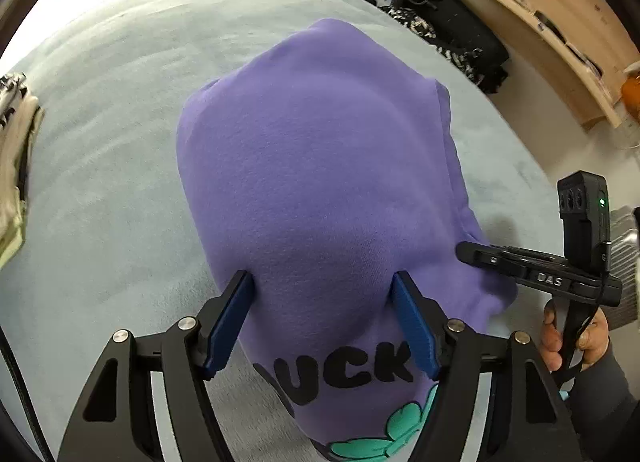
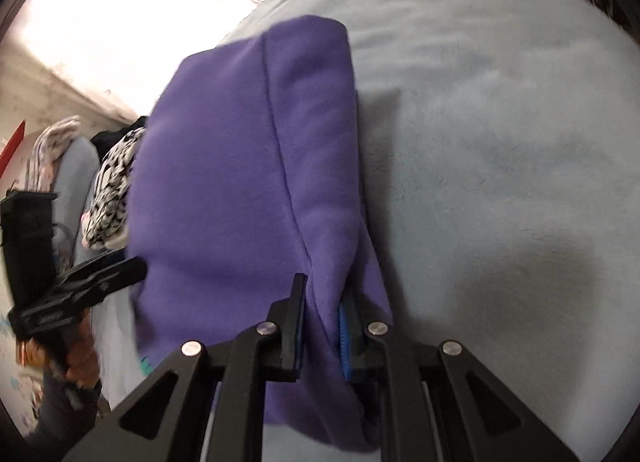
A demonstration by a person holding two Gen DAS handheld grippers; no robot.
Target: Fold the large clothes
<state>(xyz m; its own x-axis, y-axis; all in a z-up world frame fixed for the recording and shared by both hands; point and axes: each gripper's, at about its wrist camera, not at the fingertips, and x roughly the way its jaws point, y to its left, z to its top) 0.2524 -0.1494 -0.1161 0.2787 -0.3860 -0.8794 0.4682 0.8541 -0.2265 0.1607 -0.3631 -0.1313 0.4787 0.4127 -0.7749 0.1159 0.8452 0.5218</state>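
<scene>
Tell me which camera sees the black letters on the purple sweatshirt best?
The left wrist view. There the black letters sit large on the purple sweatshirt, between the left gripper's fingers, above a teal picture. The right wrist view shows only the plain purple side and a tiny teal bit, no letters.

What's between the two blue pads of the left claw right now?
Purple sweatshirt fabric fills the gap between the left claw's pads, seen in the left wrist view. The printed black lettering sits just below them.
</scene>
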